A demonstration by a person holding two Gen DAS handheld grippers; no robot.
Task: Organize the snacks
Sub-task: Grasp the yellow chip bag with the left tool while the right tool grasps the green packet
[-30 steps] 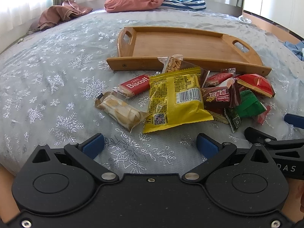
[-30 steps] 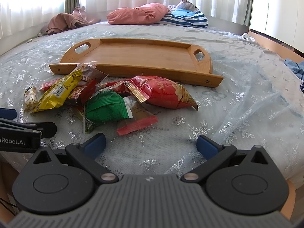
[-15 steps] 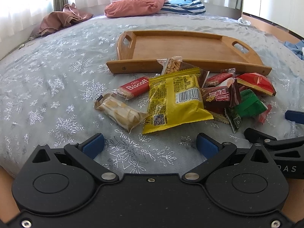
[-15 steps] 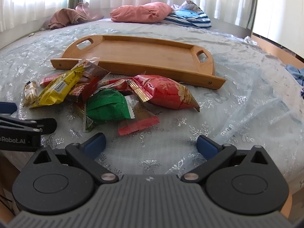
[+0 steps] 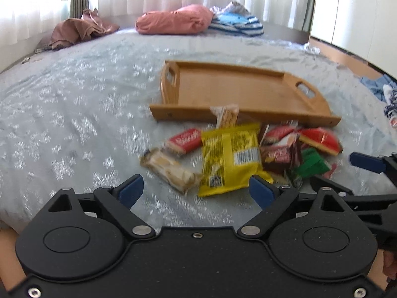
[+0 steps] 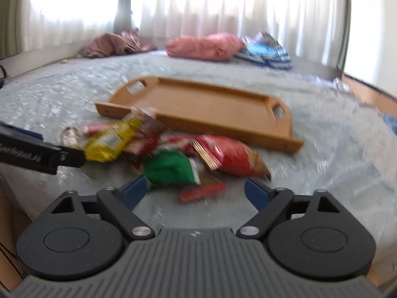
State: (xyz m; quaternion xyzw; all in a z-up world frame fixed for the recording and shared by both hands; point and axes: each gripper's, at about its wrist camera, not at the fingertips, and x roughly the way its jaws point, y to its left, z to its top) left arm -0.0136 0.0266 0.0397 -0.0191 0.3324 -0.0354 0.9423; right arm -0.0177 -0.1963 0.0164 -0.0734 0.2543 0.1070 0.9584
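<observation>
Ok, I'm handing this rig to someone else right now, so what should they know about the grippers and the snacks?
Left gripper: jaws open, holding nothing, facing the yellow packet.
Right gripper: jaws open, holding nothing, facing the green packet.
The snacks lie heaped on the bedspread just in front of the wooden tray.
Done: nothing; no snack is in the tray.
Left: move every packet into the tray.

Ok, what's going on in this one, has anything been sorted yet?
Nothing is sorted yet. A person holds two grippers over a bed; the left gripper and right gripper are both open and hold nothing. The wooden tray has no snacks in it. The pile lies in front of it, including a yellow bag, a green packet and a red bag.
</observation>
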